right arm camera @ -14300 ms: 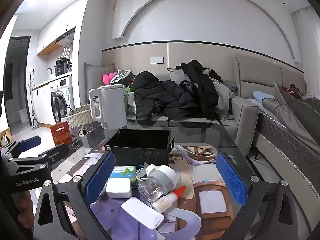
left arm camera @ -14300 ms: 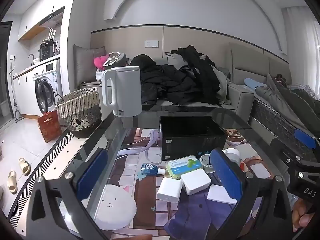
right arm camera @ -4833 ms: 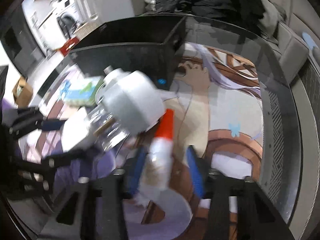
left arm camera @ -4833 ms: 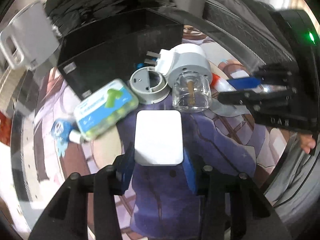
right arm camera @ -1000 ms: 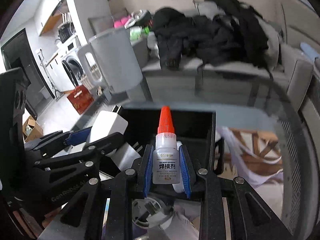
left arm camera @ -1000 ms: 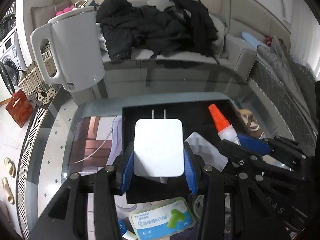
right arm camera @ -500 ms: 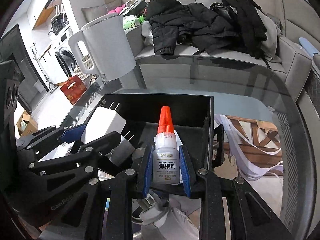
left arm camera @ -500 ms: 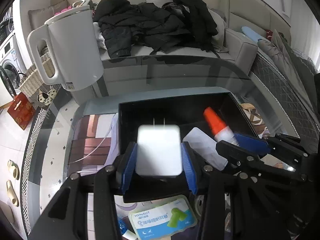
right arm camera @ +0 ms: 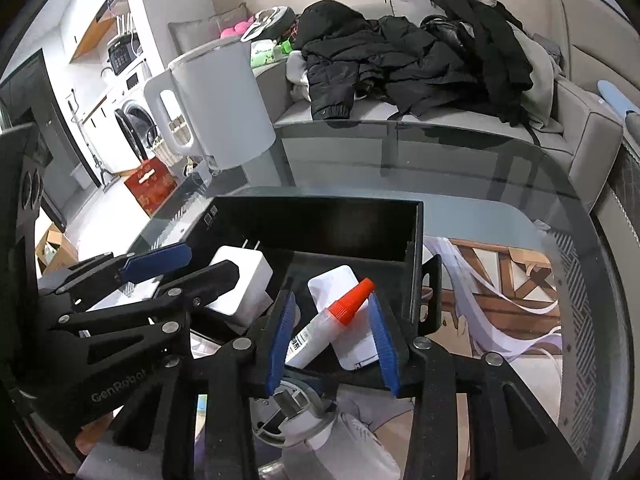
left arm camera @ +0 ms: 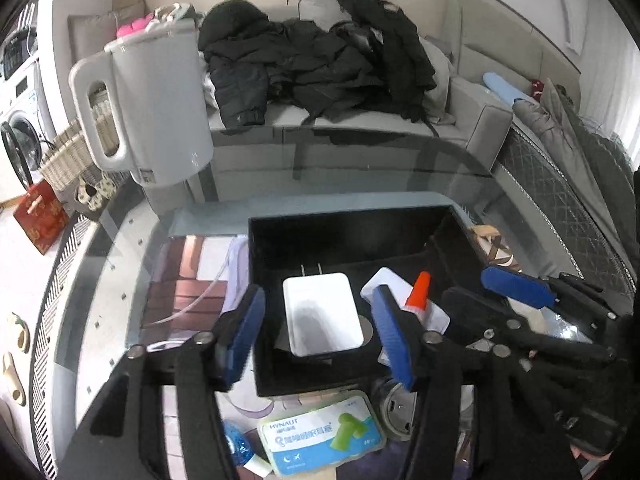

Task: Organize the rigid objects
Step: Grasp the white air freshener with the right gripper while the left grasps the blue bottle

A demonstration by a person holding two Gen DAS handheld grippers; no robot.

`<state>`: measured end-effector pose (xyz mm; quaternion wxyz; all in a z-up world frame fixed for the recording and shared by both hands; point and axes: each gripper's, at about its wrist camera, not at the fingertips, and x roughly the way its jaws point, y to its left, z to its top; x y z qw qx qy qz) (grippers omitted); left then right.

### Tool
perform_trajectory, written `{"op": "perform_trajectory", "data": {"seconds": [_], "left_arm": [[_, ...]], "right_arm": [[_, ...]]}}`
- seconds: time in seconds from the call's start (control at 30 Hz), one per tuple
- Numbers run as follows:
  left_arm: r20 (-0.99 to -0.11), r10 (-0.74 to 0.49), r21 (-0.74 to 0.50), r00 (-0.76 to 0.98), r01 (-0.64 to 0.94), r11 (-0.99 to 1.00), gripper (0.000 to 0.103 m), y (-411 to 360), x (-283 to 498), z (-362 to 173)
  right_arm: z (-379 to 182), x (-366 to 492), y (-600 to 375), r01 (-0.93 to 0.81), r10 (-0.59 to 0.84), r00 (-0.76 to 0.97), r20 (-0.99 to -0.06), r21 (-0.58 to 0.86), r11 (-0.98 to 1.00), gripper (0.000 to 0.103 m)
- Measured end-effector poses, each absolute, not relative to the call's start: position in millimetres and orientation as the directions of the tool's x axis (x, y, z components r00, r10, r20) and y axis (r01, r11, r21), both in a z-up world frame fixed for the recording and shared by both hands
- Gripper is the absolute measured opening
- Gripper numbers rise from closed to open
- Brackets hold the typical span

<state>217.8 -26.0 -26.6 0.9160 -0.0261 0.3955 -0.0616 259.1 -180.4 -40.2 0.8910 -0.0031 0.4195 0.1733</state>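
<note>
A black open box (left arm camera: 344, 224) (right arm camera: 320, 216) stands on the glass table. A white plug adapter (left arm camera: 322, 312) (right arm camera: 240, 284) lies inside it, free between the open fingers of my left gripper (left arm camera: 320, 332). A glue bottle with an orange cap (right arm camera: 332, 324) (left arm camera: 418, 292) lies tilted in the box across a flat white block (right arm camera: 348, 312), between the open fingers of my right gripper (right arm camera: 330, 344). Neither gripper holds anything.
A white kettle (left arm camera: 148, 108) stands at the table's far left. In front of the box lie a blue-and-green earplug case (left arm camera: 320, 438), a round grey part (left arm camera: 396, 412) and a white plug-in device (right arm camera: 320, 428). A sofa with dark clothes (left arm camera: 320, 60) is behind.
Both grippers have opened. The adapter dropped from the left gripper into the box, and the glue bottle fell from the right gripper and tipped over onto the white block.
</note>
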Motion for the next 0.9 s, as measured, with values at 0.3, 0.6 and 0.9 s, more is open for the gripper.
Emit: {"op": "perform_trajectory", "data": {"seconds": [0.3,0.6,0.9], "left_arm": [[-0.629,-0.135,-0.053,0.766,0.131,0.99,0.073,-16.8,180.2,10.6],[-0.704,-0.162,-0.048,0.692,0.181,0.982,0.073,-4.9,158.3,-8.2],[-0.805,-0.141,-0.05,0.577,0.171,0.984,0.073,4.6,156.8,-41.4]], "right_arm": [[11.0,219.2,-199.8,-0.322,0.303,0.678,-0.67,0.1,0.941,0.046],[19.9,185.8,-236.7,-0.321,0.311,0.618,-0.722,0.13,0.938,0.051],[-26.5,181.7,-228.1,-0.348,0.333,0.475,-0.815,0.173,0.921,0.051]]}}
